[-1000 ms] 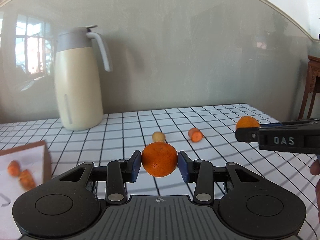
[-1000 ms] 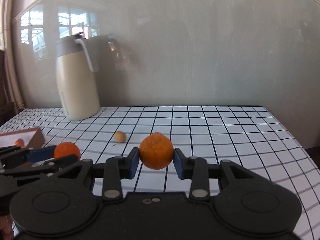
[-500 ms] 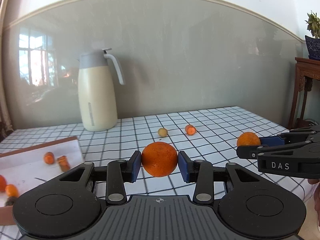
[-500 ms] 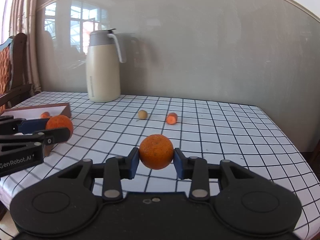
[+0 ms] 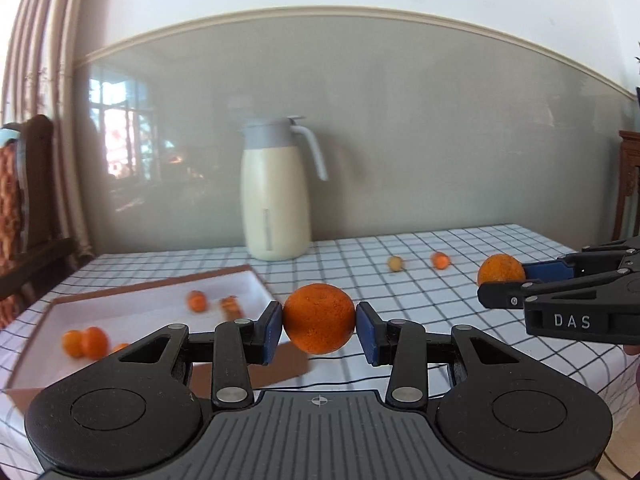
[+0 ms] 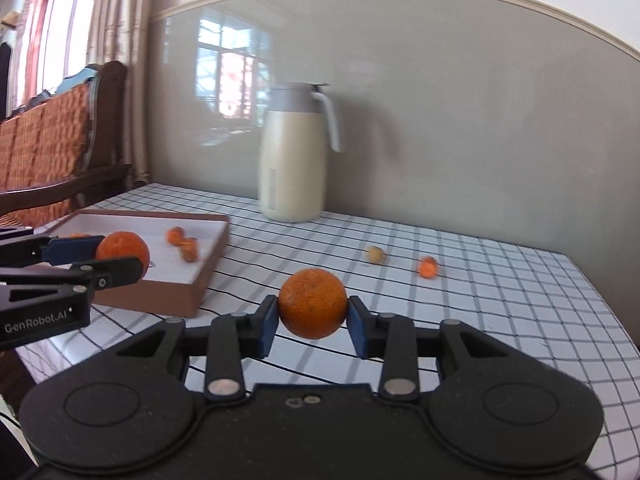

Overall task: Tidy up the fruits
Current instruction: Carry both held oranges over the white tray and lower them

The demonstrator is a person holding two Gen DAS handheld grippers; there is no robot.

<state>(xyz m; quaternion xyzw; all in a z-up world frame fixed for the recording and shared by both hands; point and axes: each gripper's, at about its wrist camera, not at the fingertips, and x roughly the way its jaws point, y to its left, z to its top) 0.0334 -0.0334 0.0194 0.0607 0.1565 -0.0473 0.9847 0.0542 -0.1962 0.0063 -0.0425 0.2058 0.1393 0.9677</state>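
Your left gripper (image 5: 319, 331) is clamped on an orange (image 5: 319, 318), blue pads tight on both sides, held above the checked tablecloth (image 5: 400, 280) right by the white-lined tray (image 5: 152, 304). Your right gripper (image 6: 312, 317) squeezes a second orange (image 6: 312, 303) over open table. Small orange fruits (image 5: 84, 342) sit in the tray; two small fruits (image 6: 427, 267) lie near the cream jug (image 6: 294, 152).

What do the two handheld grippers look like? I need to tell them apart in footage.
Both are matte black plastic with blue pads. The right gripper reads "DAS" in white on its side; the left gripper reads "GenRobot.AI". Each body has two round discs and silver pivot pins.
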